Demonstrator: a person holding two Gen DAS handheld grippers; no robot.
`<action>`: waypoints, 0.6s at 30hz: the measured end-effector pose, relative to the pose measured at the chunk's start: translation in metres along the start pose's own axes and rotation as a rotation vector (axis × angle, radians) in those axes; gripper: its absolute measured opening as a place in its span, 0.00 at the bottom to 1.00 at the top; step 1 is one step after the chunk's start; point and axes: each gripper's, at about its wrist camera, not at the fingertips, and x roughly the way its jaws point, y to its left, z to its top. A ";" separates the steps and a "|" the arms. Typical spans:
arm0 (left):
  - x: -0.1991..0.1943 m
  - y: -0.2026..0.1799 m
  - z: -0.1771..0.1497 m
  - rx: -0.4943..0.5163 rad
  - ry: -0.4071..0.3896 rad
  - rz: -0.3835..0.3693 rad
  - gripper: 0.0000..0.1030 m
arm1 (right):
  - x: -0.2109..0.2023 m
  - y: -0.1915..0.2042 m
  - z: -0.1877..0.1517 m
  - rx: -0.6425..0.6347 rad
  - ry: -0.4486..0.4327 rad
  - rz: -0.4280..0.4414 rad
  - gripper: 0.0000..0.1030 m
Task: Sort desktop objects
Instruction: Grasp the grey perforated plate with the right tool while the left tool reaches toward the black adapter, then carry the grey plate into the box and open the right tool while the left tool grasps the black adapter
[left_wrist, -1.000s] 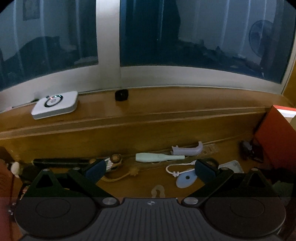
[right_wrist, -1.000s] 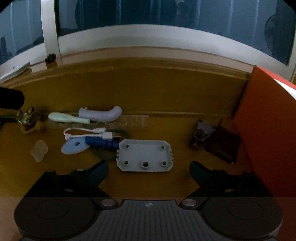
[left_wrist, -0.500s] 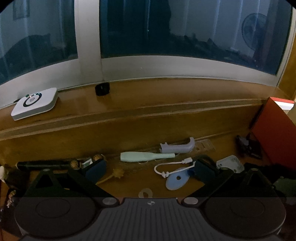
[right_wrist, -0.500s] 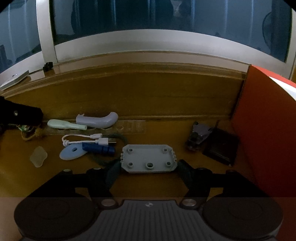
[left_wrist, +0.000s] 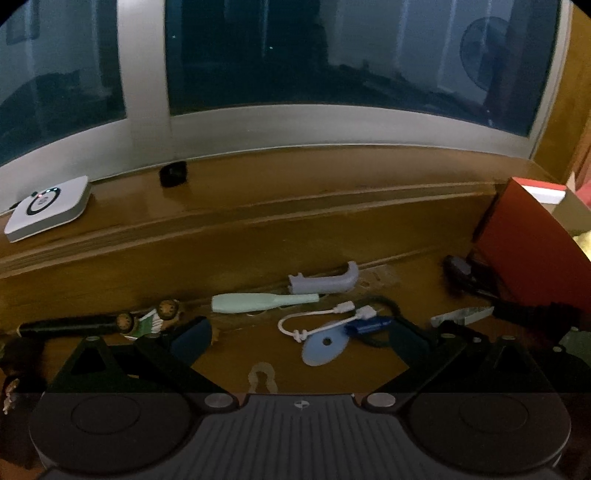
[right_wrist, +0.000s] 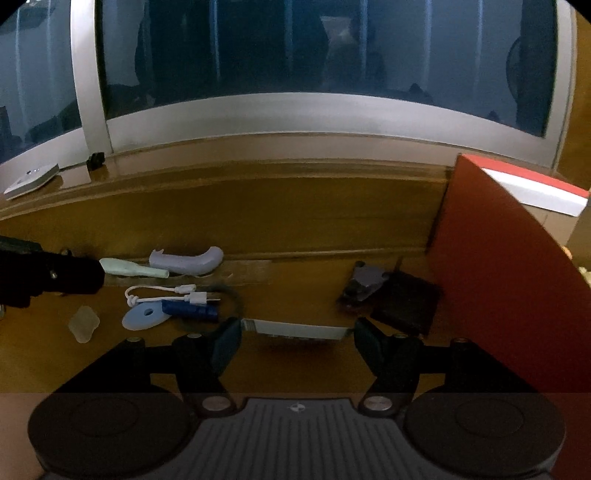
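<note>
A grey perforated plate (right_wrist: 301, 329) is being bracketed by the right gripper (right_wrist: 297, 341) on a dim wooden counter (right_wrist: 295, 229) below a dark window. The jaws are being held partly open, one finger at each short end of the plate; whether the pads are touching it cannot be told, and only the plate's far edge is being shown between them. In the left wrist view the same plate (left_wrist: 461, 316) is being seen tilted, with the right gripper's dark body beside it.

The left gripper (left_wrist: 299, 341) is being held wide open and empty over the clutter: a pale blue oval disc (left_wrist: 325, 346), a knotted white USB cable (left_wrist: 321, 316), a dark blue USB stick (left_wrist: 367, 326), a mint-green handle (left_wrist: 262, 302), a lilac curved piece (left_wrist: 325, 282), and a translucent clip (left_wrist: 263, 376) just ahead of the gripper's body. A small figurine (left_wrist: 149, 320) and a black rod (left_wrist: 70, 325) are lying at the left. A red box (right_wrist: 509, 280) is standing at the right, with a dark clip (right_wrist: 364, 280) and a black square pad (right_wrist: 406, 302) beside it.

The step in hand is being judged as the pickup of the plate. A firm closing on its ends is being called for next, then a level lift clear of the cable loop nearby.
</note>
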 end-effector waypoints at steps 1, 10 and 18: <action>0.000 -0.002 0.000 0.005 0.000 -0.005 1.00 | -0.002 -0.001 0.000 0.003 -0.003 -0.003 0.68; -0.001 -0.016 0.003 0.038 -0.011 -0.040 1.00 | -0.020 -0.010 0.003 0.016 -0.035 -0.028 0.67; -0.014 -0.028 0.005 0.063 -0.043 -0.059 1.00 | -0.040 -0.015 0.007 0.025 -0.080 -0.047 0.67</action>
